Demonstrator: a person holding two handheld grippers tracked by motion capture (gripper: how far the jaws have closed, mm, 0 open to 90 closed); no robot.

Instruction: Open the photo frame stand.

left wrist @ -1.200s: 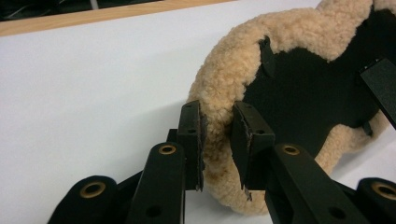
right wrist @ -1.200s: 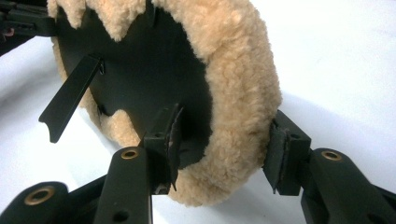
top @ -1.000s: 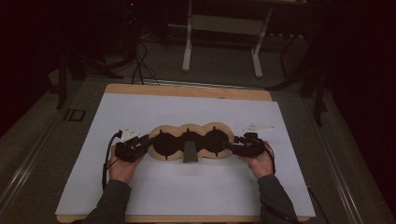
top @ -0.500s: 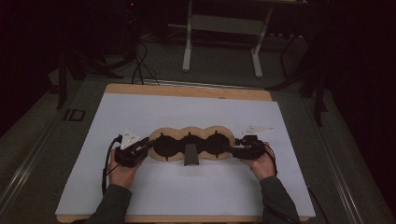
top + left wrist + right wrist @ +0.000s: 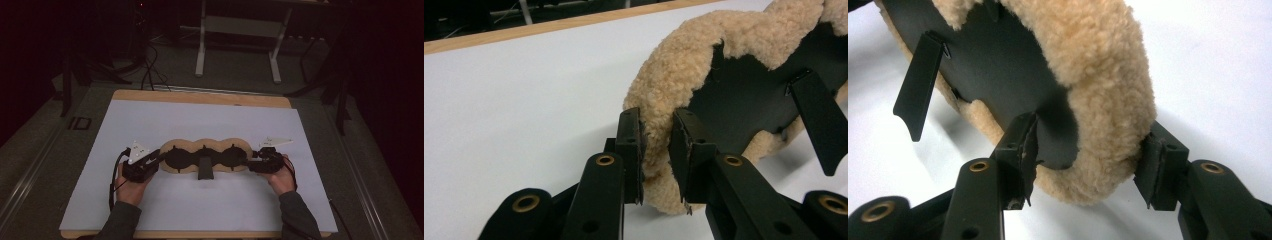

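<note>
Fleece-edged pad [image 5: 205, 158] lies flat mid-sheet on the white cover [image 5: 210, 120], long axis across the table, black face up, a black strap [image 5: 205, 168] sticking out toward the person. Left gripper [image 5: 159, 159] is clamped on the pad's left fleece rim; in the left gripper view both pads press into the pile [image 5: 659, 150]. Right gripper [image 5: 248, 162] sits at the right end, jaws have just been opening; rim [image 5: 1098, 100] is between them, whether the far pad still touches is hard to tell. Plenty of bare cover in front and behind, less toward the table's side edges. Room beyond the table is dark, floor clutter unreadable. Forearms cut off by the frame bottom.
</note>
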